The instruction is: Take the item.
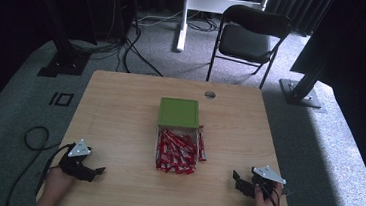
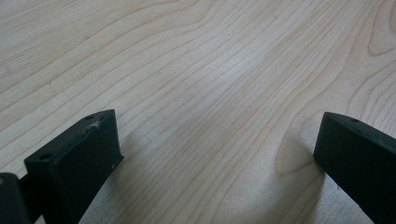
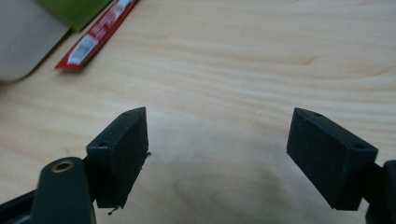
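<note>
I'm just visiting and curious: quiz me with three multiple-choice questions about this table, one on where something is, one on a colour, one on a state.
1. Where does the pile of red packets lie?
A. just in front of the box, nearer the person
B. on the chair
C. at the table's left edge

2. What colour is the box lid?
A. blue
B. green
C. white

3. How do the right gripper's jaws stand?
A. clamped on a packet
B. shut tight
C. open, nothing between them

Answers: 1 A, the high view shows them mid-table below the box. 2 B, plainly green. 3 C, bare wood shows between the jaws.
</note>
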Action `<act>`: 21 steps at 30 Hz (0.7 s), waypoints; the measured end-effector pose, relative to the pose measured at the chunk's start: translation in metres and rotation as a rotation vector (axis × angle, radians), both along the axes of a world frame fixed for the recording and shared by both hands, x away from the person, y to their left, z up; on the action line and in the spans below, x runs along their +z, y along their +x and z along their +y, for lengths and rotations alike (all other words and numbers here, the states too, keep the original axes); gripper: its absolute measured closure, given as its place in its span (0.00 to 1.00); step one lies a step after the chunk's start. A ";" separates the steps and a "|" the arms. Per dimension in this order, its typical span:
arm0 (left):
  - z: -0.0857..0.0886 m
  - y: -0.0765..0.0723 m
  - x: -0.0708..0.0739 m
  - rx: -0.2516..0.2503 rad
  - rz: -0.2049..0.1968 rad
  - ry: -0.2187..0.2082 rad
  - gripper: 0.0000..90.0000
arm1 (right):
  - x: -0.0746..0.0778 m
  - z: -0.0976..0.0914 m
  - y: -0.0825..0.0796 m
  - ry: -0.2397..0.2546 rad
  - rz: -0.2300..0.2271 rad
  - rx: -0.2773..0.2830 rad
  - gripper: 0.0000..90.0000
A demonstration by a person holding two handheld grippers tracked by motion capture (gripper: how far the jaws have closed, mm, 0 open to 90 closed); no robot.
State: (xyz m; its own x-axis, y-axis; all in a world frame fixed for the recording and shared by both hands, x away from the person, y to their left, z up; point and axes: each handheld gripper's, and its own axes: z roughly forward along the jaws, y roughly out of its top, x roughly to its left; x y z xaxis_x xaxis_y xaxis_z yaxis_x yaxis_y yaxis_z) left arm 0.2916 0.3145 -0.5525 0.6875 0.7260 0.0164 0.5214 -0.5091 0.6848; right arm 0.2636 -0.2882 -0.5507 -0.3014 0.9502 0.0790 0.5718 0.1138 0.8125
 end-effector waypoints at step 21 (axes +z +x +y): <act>0.000 0.000 0.000 0.000 0.000 0.001 0.01 | -0.008 0.001 0.006 -0.119 0.098 0.187 0.13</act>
State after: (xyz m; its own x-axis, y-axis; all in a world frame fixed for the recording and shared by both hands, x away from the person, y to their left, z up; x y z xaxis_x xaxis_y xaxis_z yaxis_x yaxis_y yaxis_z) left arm 0.2915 0.3145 -0.5525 0.6876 0.7259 0.0168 0.5212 -0.5096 0.6846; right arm 0.2697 -0.2871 -0.5584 -0.4696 0.8828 0.0076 0.6071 0.3167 0.7288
